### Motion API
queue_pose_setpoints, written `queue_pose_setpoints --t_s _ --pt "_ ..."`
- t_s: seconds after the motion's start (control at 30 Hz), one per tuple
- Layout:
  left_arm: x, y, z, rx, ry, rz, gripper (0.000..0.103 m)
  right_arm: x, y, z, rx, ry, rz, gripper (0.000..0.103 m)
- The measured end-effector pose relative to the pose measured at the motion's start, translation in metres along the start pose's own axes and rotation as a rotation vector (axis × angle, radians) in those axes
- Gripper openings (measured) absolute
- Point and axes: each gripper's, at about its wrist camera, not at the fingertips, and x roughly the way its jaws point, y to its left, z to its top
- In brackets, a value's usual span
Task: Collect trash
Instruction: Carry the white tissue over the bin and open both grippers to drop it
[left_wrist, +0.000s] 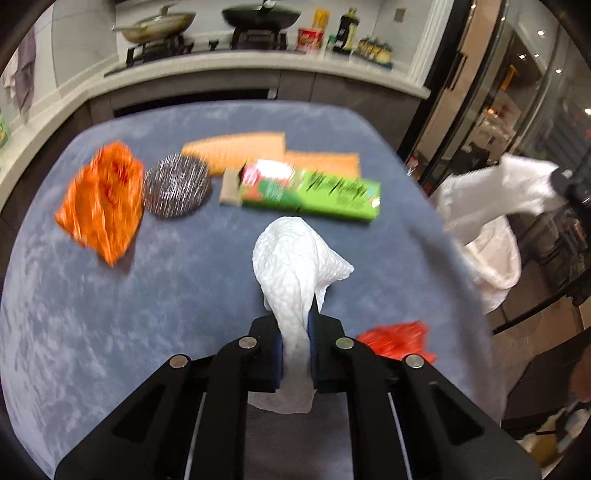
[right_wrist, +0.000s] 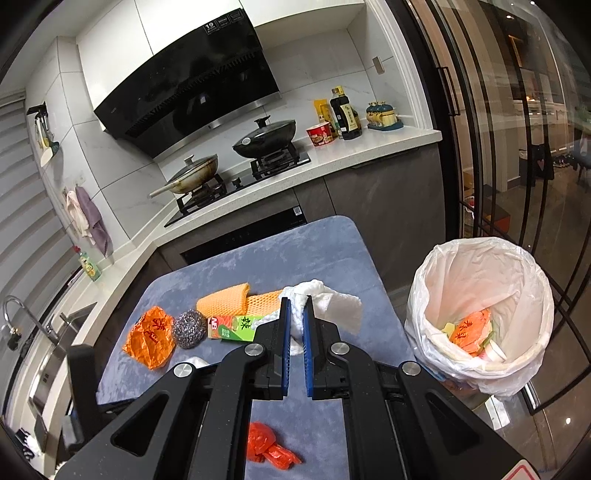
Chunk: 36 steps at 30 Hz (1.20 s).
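Bin (right_wrist: 424, 314) partly filled; tissues gripped by left gripper (left_wrist: 295, 347) and seemingly right gripper (right_wrist: 295, 332); wrappers left.

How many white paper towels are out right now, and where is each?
2. One paper towel is pinched in the left hand-held gripper above the blue mat. The other paper towel is clamped in the right hand-held gripper. More may be hidden.

Kitchen setting. Blue-grey table (right_wrist: 317, 243) in front of white L-shaped counter (right_wrist: 388, 142) with grey cabinets. Black range hood (right_wrist: 184, 85) over gas hob (right_wrist: 236, 184); white tiled wall (right_wrist: 317, 74). Sink (right_wrist: 44, 354) at left. Black-framed glass doors (right_wrist: 517, 129) at right, reflecting ceiling spots
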Motion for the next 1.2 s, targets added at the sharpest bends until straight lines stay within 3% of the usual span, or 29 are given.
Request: queue_pose_setpoints --t_s 0.3,0.57,0.87,1.2 --pt "-0.045 -0.064 0.044 0.109 -0.126 -0.112 0.01 -0.026 -0.021 0.027 -0.011 -0.084 -0.036 0.006" --pt "-0.044 -0.144 0.074 0.234 -0.164 -0.23 0.01 -0.049 -0.052 0.05 -0.032 -0.142 -0.12 0.006" --pt "-0.01 -0.226 0.087 0.361 -0.13 -0.322 0.01 -0.057 -0.101 0.065 -0.018 -0.157 -0.229 0.006" --pt "0.033 -0.279 0.086 0.441 -0.062 -0.341 0.01 -0.045 -0.149 0.066 0.03 -0.125 -0.308 0.006"
